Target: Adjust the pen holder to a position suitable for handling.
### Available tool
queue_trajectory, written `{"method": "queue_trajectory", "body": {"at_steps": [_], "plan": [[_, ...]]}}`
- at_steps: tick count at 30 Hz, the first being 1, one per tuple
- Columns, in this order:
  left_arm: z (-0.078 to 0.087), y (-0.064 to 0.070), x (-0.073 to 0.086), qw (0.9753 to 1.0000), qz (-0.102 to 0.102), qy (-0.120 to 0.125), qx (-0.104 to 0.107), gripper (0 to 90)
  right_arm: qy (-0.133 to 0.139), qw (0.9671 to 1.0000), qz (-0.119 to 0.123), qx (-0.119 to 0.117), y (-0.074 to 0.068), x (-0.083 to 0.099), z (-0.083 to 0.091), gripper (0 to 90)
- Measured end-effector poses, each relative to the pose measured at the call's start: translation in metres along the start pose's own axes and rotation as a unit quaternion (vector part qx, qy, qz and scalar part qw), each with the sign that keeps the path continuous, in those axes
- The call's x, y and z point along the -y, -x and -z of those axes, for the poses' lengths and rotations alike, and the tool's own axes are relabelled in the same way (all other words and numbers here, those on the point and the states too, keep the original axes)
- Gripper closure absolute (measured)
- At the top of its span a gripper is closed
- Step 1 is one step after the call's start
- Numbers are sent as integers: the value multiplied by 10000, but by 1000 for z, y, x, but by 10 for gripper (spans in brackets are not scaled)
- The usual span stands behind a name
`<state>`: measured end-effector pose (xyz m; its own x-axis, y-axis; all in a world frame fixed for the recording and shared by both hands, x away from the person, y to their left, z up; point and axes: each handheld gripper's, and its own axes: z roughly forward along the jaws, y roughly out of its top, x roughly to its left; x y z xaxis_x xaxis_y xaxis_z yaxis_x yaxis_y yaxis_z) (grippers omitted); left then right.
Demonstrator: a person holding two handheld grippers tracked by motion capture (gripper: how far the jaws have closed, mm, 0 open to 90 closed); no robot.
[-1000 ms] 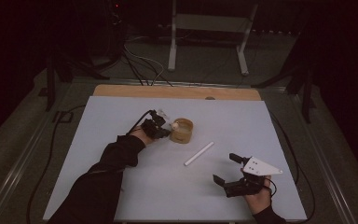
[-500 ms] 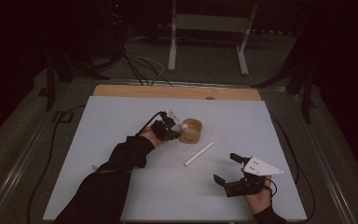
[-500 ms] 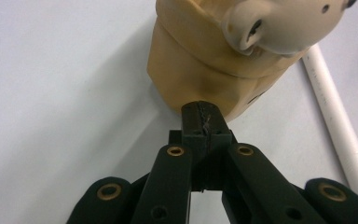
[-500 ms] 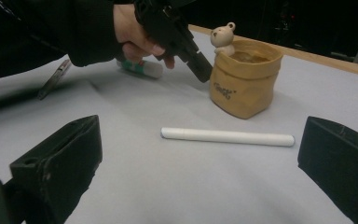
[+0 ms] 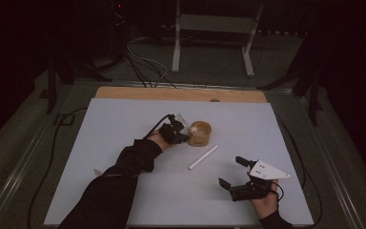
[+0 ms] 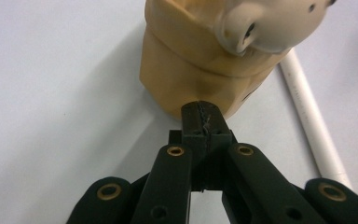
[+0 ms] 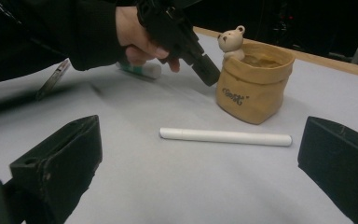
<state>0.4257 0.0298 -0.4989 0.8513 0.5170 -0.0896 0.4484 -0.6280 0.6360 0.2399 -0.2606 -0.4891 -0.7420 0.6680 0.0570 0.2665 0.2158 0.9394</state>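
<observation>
Touching tan pot [image 5: 200, 134]: left hand-held gripper [image 5: 181, 135]

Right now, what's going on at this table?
A person works at a white table with a tool in each hand. The left tool, jaws closed with nothing between them, has its tip against the side of a tan bag-shaped pot with a small bear figure on its rim. The right tool is open and apart from everything, aimed at a white pen lying on the table beside the pot.
</observation>
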Motion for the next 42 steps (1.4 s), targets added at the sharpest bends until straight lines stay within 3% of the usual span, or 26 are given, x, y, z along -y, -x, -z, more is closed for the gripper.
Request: {"method": "queue_trajectory", "body": {"at_steps": [6,19,20,23,32,33,42], "plan": [[17,-9,6,9996,171,205,72,900,-12,10000,-14,-4,1,0,0,0],[63,-19,17,9966,228,771,184,900,-37,10000,-38,-9,1,1,-2,0],[66,-19,17,9963,232,813,177,847,-38,10000,-41,-13,1,1,-2,0],[75,-19,18,9955,231,901,182,834,-45,10000,-49,-13,1,1,-2,0],[92,-18,21,9937,320,1056,187,601,-55,10000,-34,-7,1,1,-2,0],[100,-17,23,9930,345,1124,150,524,-54,10000,-43,-6,1,1,-2,0],[116,-16,28,9911,409,1241,249,227,-79,10000,-30,-8,0,1,-3,0]]}}
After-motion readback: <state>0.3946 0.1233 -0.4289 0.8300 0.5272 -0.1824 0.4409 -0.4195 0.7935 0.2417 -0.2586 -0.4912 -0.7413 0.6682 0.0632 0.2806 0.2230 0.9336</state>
